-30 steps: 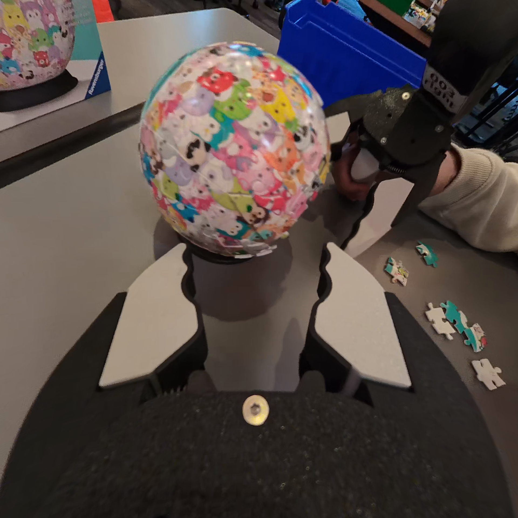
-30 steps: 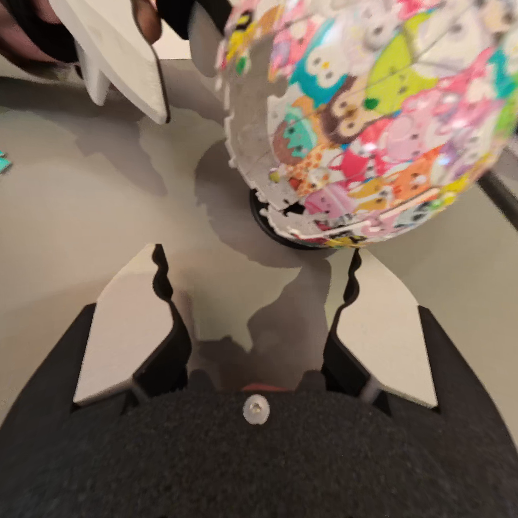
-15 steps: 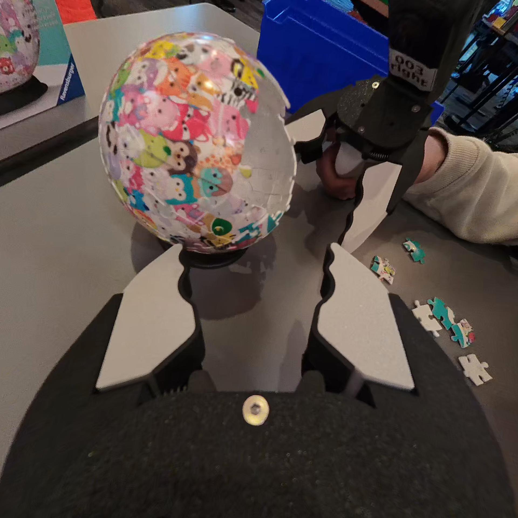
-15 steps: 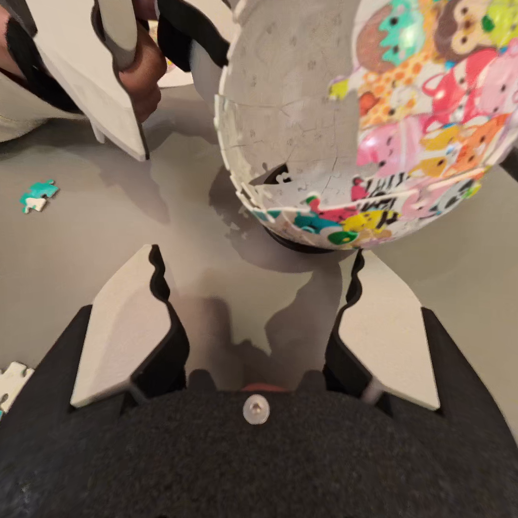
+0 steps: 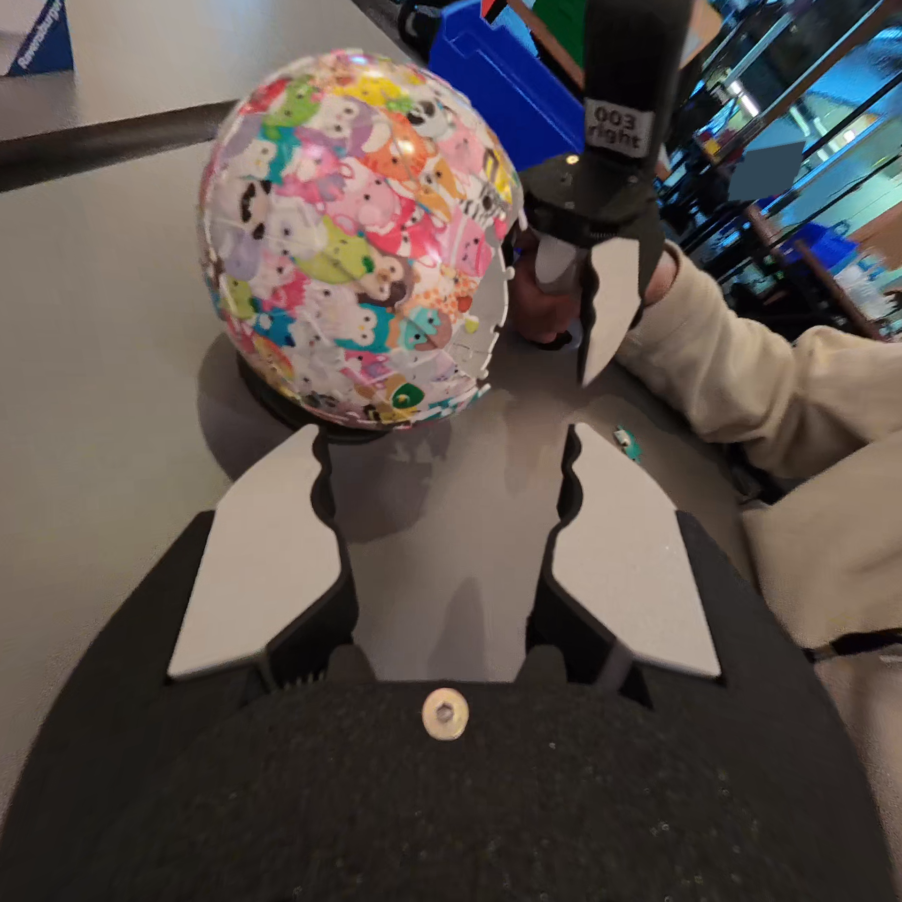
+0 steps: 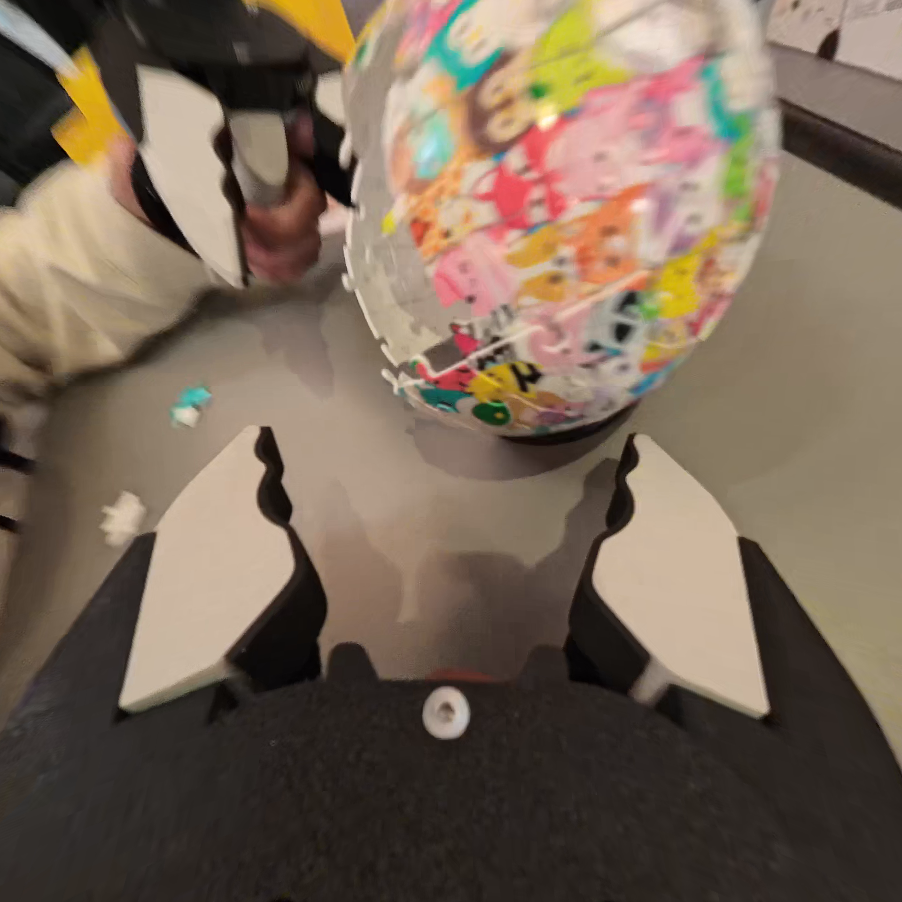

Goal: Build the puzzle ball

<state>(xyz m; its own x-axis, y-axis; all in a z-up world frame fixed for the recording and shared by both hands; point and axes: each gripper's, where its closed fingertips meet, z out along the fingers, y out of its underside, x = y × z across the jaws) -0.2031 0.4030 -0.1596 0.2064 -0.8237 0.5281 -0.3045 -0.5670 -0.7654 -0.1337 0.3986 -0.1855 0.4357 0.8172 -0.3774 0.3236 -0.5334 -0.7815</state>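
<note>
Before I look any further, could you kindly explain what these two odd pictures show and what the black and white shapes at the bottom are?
No robot here: a person holds a hand-operated gripper in each hand, and each carries a camera looking along its own fingers. The shapes at the bottom are those fingers. One picture looks out from the left gripper, the other from the right gripper; each also shows the other gripper farther off, held in a hand with a cream sleeve. Both are open and hold nothing. On the grey table sits a colourful puzzle ball on a dark stand, with an unfinished gap on one side. A teal loose piece and a white piece lie nearby.
</note>
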